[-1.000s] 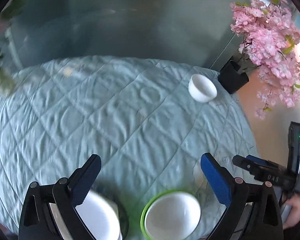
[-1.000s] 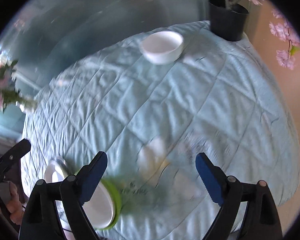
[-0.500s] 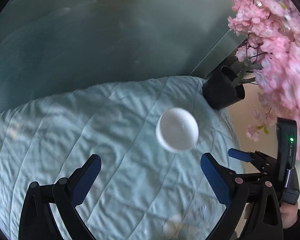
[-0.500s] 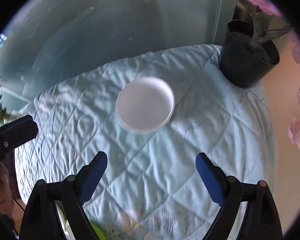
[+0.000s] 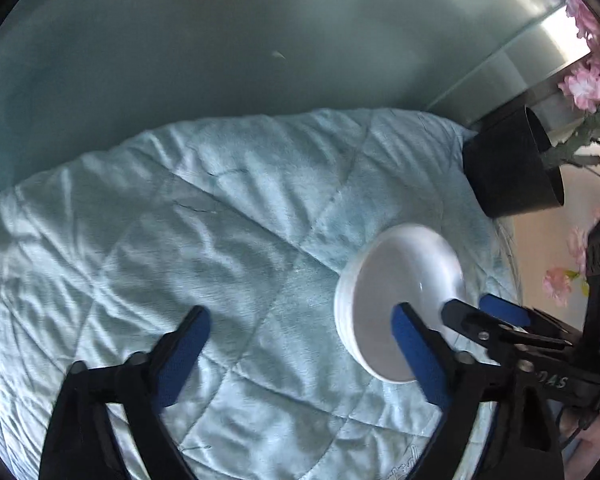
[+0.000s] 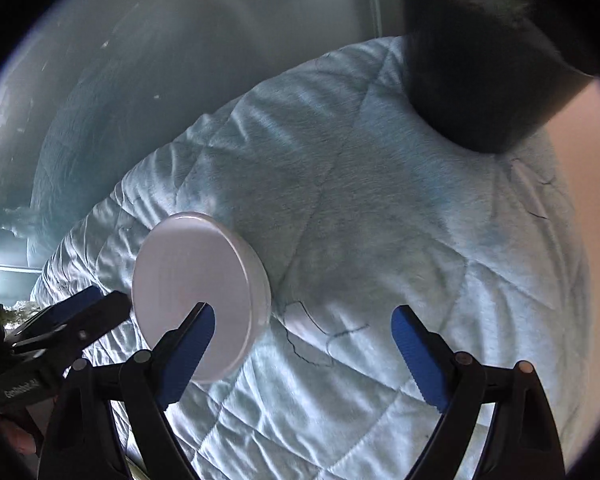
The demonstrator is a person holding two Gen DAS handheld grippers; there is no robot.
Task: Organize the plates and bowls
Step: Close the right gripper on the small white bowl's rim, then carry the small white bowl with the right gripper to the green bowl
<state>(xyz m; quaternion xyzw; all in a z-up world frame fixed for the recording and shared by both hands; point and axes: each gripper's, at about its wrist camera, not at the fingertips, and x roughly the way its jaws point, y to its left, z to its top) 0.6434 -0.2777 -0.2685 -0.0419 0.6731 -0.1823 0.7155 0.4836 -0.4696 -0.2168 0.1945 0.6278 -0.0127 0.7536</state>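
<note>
A white bowl (image 5: 396,292) sits on the quilted light-blue tablecloth (image 5: 228,240) near the far right of the table. My left gripper (image 5: 300,344) is open; its right finger reaches over the bowl's near rim. In the right wrist view the bowl (image 6: 196,280) lies at the left. My right gripper (image 6: 302,334) is open; its left finger overlaps the bowl's near rim. Each gripper shows in the other's view, on opposite sides of the bowl. The other plates and bowls are out of view.
A black flower pot (image 5: 512,168) with pink blossoms (image 5: 592,68) stands at the table's far right edge, just behind the bowl; it also shows in the right wrist view (image 6: 484,64). The table's round edge drops off behind and to the right.
Both grippers have moved forward across the table, away from the plates at the near edge, and closed in on the white bowl, which now lies at their fingertips.
</note>
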